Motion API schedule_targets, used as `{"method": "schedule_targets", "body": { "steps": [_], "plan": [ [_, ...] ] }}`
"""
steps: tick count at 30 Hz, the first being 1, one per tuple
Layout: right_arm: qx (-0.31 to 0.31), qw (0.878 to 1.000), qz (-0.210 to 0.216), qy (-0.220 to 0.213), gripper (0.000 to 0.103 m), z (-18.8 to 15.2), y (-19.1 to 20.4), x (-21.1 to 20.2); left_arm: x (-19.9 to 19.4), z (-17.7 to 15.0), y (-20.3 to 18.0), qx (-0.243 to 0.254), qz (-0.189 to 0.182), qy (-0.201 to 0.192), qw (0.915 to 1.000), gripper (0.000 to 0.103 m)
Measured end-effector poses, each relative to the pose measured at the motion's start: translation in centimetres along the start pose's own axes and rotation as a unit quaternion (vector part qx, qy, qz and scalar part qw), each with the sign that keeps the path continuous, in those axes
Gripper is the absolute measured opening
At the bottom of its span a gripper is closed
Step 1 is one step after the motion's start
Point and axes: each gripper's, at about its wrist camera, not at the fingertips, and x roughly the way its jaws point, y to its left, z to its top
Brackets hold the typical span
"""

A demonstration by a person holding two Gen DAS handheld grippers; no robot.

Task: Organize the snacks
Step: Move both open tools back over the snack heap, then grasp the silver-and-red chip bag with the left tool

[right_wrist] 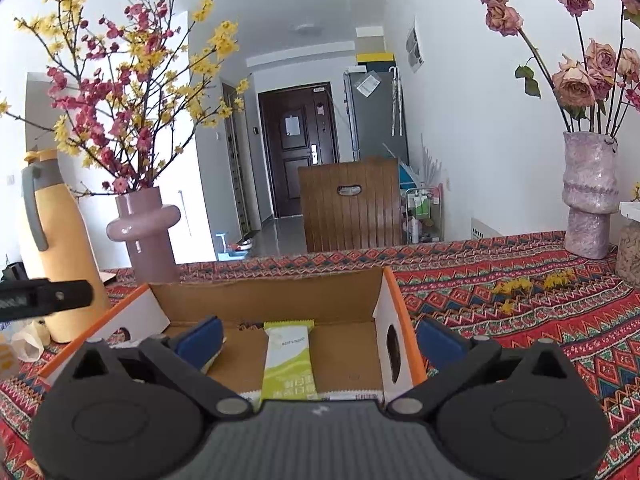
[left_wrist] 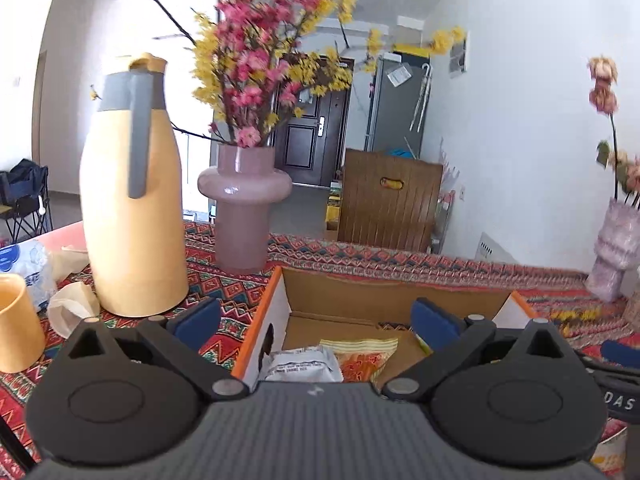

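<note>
An open cardboard box (left_wrist: 384, 294) with orange edges sits on the patterned tablecloth. In the left wrist view it holds a silver-white snack packet (left_wrist: 304, 364) and an orange-yellow packet (left_wrist: 366, 356). My left gripper (left_wrist: 316, 320) hovers open above the box's left part, nothing between its blue pads. In the right wrist view the same box (right_wrist: 264, 296) holds a green-and-white snack bar (right_wrist: 289, 358) lying lengthwise. My right gripper (right_wrist: 318, 338) is open above the box's right wall and holds nothing. The left gripper's dark body (right_wrist: 44, 296) shows at the left edge.
A yellow thermos jug (left_wrist: 134, 208), a pink vase (left_wrist: 242, 216) with flowers, a yellow cup (left_wrist: 16, 320) and crumpled paper (left_wrist: 72, 308) stand left of the box. A textured pink vase of roses (right_wrist: 590, 200) stands far right. Yellow petals (right_wrist: 516, 286) lie on the cloth.
</note>
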Motion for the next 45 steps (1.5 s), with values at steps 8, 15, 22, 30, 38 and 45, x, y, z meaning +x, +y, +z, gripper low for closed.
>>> {"method": "schedule_targets", "body": {
  "steps": [8, 15, 22, 30, 38, 45],
  "plan": [
    [0.000, 1.000, 0.009, -0.003, 0.103, 0.4, 0.1, -4.1, -5.1, 0.3, 2.1, 0.005, -0.002, -0.012, 0.9999, 0.103],
    [-0.004, 1.000, 0.022, 0.002, 0.103, -1.4, -0.1, -9.3, -8.3, -2.2, 3.0, 0.014, -0.016, 0.011, 0.9997, 0.103],
    [-0.005, 1.000, 0.026, 0.014, 0.103, -3.9, -0.3, -12.6, -10.6, -4.7, 3.1, 0.020, -0.024, 0.036, 0.9989, 0.103],
    [0.007, 0.999, 0.034, 0.036, 0.103, -6.7, -0.3, -15.4, -13.3, -6.6, 3.0, 0.020, -0.033, 0.050, 0.9980, 0.103],
    [0.015, 0.999, 0.029, 0.037, 0.103, -8.4, -0.7, -18.8, -15.9, -8.4, 2.7, 0.027, -0.042, 0.066, 0.9966, 0.103],
    [0.003, 0.999, 0.025, 0.047, 0.103, -9.9, -0.8, -21.1, -17.8, -9.5, 3.5, 0.024, -0.044, 0.076, 0.9958, 0.103]
  ]
}}
